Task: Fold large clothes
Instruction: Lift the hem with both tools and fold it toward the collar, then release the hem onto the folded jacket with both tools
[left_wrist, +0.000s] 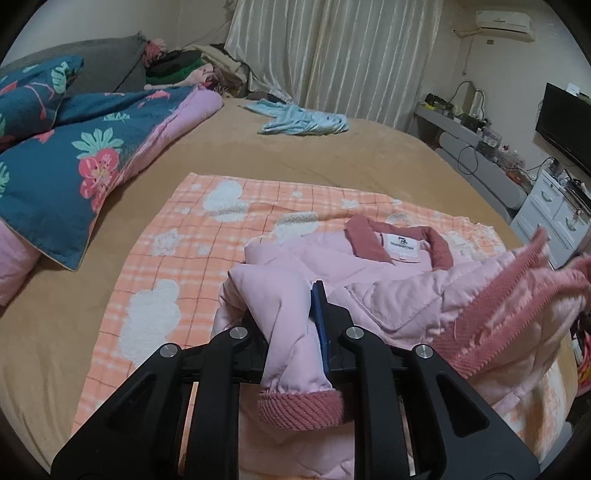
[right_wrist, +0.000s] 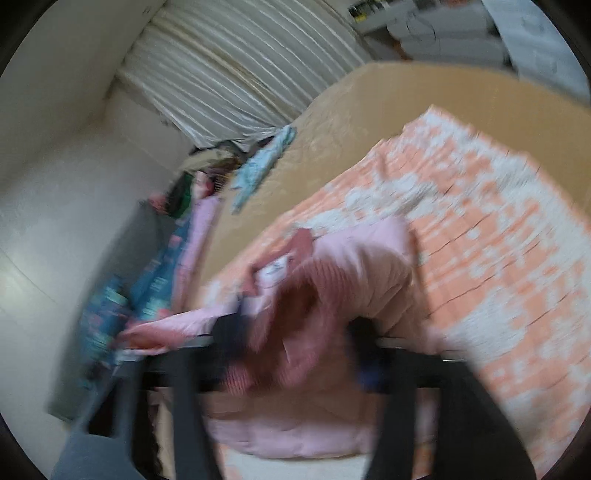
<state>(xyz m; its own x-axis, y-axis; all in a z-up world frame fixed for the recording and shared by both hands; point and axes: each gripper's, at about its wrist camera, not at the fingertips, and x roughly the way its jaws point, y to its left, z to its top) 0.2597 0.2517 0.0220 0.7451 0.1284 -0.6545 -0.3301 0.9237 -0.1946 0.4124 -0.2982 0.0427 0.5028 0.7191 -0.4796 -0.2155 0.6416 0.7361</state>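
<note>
A pale pink quilted jacket (left_wrist: 388, 288) with a dark pink collar and ribbed trim lies on an orange checked blanket (left_wrist: 177, 236) on the bed. My left gripper (left_wrist: 295, 314) is shut on one sleeve (left_wrist: 284, 317), and the sleeve's ribbed cuff (left_wrist: 299, 410) hangs toward the camera. The right wrist view is blurred. There my right gripper (right_wrist: 295, 336) stands with its jaws wide apart. The jacket (right_wrist: 332, 266) and its ribbed hem lie loosely between them, and neither finger pinches the fabric. The hem's raised edge (left_wrist: 517, 295) shows blurred at the right of the left wrist view.
The tan bed sheet (left_wrist: 332, 155) stretches beyond the blanket. A blue floral quilt (left_wrist: 74, 147) is heaped at the left, and a light blue garment (left_wrist: 303, 120) lies at the far side. White drawers (left_wrist: 554, 218) and a dark screen (left_wrist: 565, 122) stand to the right of the bed.
</note>
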